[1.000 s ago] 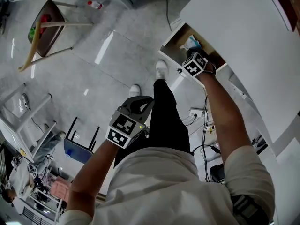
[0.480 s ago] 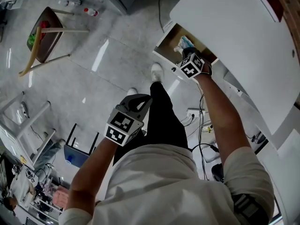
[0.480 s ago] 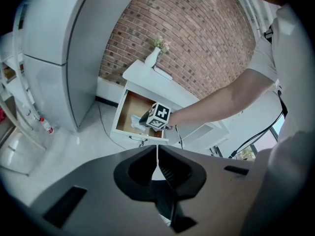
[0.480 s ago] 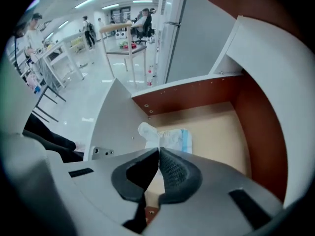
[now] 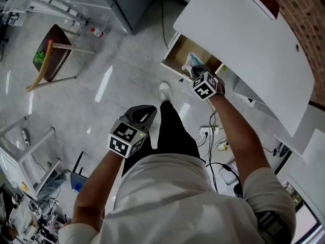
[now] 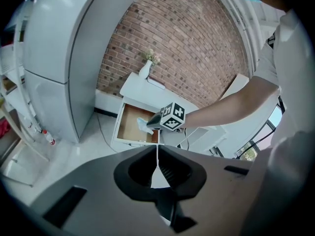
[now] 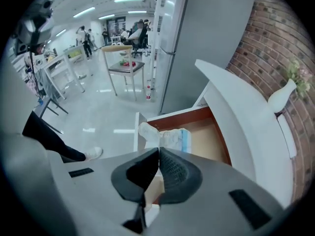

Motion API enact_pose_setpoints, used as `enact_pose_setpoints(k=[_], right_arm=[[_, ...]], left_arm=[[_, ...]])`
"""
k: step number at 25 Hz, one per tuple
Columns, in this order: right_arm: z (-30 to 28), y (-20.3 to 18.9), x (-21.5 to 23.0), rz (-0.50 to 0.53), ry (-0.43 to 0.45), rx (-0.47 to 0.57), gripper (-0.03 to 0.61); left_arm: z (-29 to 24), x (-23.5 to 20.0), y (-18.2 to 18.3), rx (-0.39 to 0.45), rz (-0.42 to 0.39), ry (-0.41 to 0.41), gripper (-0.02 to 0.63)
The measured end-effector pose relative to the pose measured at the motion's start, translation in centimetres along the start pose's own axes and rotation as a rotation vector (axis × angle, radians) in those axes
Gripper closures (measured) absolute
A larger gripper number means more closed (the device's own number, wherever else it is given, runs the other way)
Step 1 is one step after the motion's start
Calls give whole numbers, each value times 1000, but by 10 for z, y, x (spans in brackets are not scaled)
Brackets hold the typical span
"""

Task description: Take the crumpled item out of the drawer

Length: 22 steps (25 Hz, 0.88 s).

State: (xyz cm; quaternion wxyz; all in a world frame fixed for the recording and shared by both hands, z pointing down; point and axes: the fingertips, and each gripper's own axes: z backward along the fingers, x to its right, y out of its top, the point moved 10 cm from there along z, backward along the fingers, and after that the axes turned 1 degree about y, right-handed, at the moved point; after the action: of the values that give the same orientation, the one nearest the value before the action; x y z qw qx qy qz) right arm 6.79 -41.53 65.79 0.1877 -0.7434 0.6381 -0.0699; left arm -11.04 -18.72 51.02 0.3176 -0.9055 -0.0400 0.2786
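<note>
The crumpled item [image 7: 170, 136], white paper or plastic with a blue patch, sits at the tips of my right gripper [image 7: 158, 150], whose jaws are shut on it. It hangs over the front edge of the open wooden drawer [image 7: 211, 141]. In the head view the right gripper [image 5: 195, 70] reaches to the drawer [image 5: 175, 49] with the crumpled item [image 5: 189, 61] at its tip. The left gripper view shows the same from afar: the drawer [image 6: 129, 124] and the item [image 6: 142, 125]. My left gripper [image 6: 157, 154] is shut and holds nothing, held back near my knee [image 5: 148, 110].
The drawer belongs to a white table [image 5: 244, 39] against a brick wall, with a white vase [image 7: 280, 97] on top. A tall grey cabinet [image 6: 54, 58] stands to the left. A wooden chair [image 5: 53, 52] is across the floor. Cables [image 5: 218, 142] lie under the table.
The head view has swung, so everything sits lower and further left in it. The right gripper stays at the drawer with the item at its tip. The left gripper has barely moved.
</note>
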Motion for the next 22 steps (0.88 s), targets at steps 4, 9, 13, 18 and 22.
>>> enact_pose_setpoints(k=[4, 9, 13, 18, 22], right_arm=[[48, 12, -26, -19, 4, 18, 549], [129, 20, -64, -60, -5, 61, 549], [182, 23, -103, -112, -4, 87, 549], [234, 30, -155, -152, -20, 131, 549], [266, 31, -198, -191, -31, 164, 549]], left_arm=[[31, 3, 3, 19, -29, -9, 588], [80, 28, 6, 48, -78, -6, 588], [117, 41, -3, 59, -91, -6, 589], [155, 44, -22, 79, -105, -10, 589], [175, 44, -40, 72, -111, -17, 588]])
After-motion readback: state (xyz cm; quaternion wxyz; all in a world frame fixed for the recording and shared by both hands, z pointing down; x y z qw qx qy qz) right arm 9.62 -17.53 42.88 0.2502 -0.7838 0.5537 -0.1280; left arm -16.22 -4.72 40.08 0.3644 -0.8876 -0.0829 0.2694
